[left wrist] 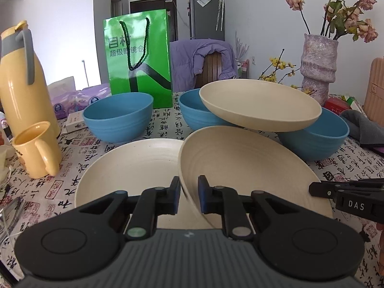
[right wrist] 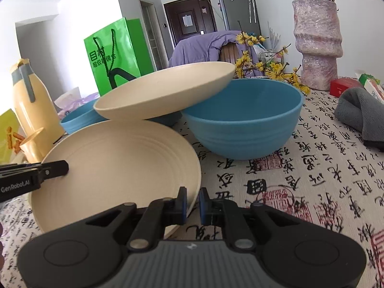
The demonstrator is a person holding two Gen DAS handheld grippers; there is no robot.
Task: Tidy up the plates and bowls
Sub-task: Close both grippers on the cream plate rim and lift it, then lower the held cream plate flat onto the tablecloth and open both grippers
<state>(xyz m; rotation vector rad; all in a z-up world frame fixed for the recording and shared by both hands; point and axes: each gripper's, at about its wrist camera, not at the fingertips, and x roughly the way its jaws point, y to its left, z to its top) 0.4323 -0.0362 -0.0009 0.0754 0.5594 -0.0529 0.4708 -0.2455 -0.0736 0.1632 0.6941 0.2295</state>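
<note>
A ridged cream plate [left wrist: 240,168] sits tilted, overlapping a second cream plate [left wrist: 124,168] that lies flat on the table. My left gripper [left wrist: 189,184] is shut on the tilted plate's left rim. My right gripper [right wrist: 193,192] is shut on the right rim of the same plate [right wrist: 115,168]. Each gripper shows in the other's view: the right gripper [left wrist: 314,189] and the left gripper [right wrist: 62,168]. A third cream plate [left wrist: 259,103] rests slanted on two blue bowls [left wrist: 192,117] [left wrist: 316,144]. Another blue bowl [left wrist: 120,120] stands at the left.
A yellow thermos [left wrist: 21,84] and a yellow mug [left wrist: 36,148] stand at the left. A green paper bag [left wrist: 139,60] is behind the bowls. At the right are a pink vase [left wrist: 316,67] with flowers and a grey cloth [right wrist: 360,112]. A calligraphy-print cloth [right wrist: 300,180] covers the table.
</note>
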